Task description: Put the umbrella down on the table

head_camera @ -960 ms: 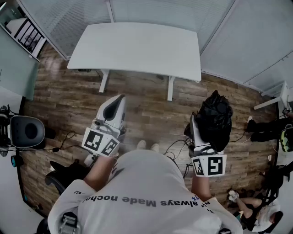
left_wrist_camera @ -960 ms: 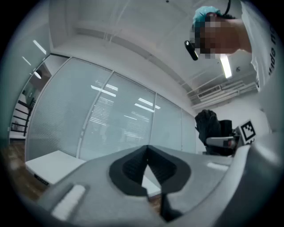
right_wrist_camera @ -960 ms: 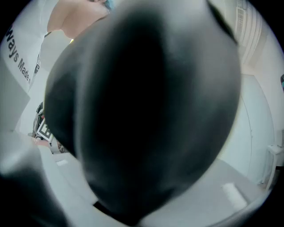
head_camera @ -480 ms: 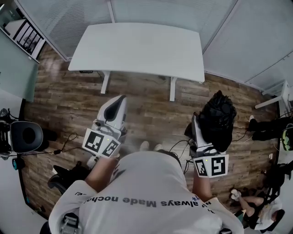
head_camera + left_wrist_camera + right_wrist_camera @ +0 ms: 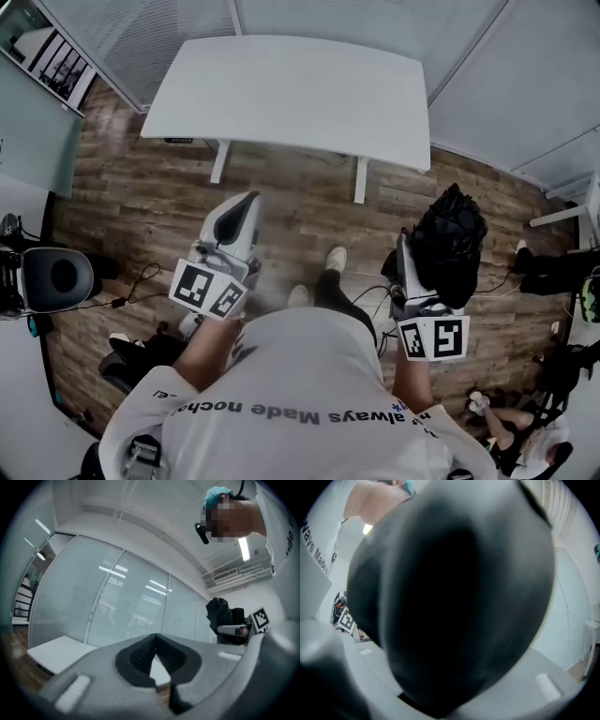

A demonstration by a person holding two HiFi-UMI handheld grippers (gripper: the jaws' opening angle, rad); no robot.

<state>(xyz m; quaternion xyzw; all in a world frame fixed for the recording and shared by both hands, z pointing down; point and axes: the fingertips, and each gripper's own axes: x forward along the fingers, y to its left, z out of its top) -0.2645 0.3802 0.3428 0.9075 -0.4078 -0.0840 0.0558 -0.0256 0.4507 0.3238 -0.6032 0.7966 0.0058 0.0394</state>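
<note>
A folded black umbrella (image 5: 450,242) is bunched in my right gripper (image 5: 424,255), whose jaws stand wide and are shut on it at waist height over the wooden floor. In the right gripper view the umbrella (image 5: 454,597) fills nearly the whole picture, dark and blurred. My left gripper (image 5: 246,204) is shut with nothing in it; its black pads (image 5: 140,660) meet at the tips. The white table (image 5: 291,94) stands ahead, bare on top, and shows low on the left as the table (image 5: 56,651) in the left gripper view. Both grippers are short of its near edge.
Frosted glass walls (image 5: 525,84) run behind and to the right of the table. An office chair (image 5: 56,277) stands at the left, with cables (image 5: 141,281) on the floor beside it. A seated person's legs (image 5: 553,267) show at the right edge.
The person has stepped toward the table; one foot has swung forward between the grippers. Both grippers keep their grip and pose, and the umbrella stays in the right one.
</note>
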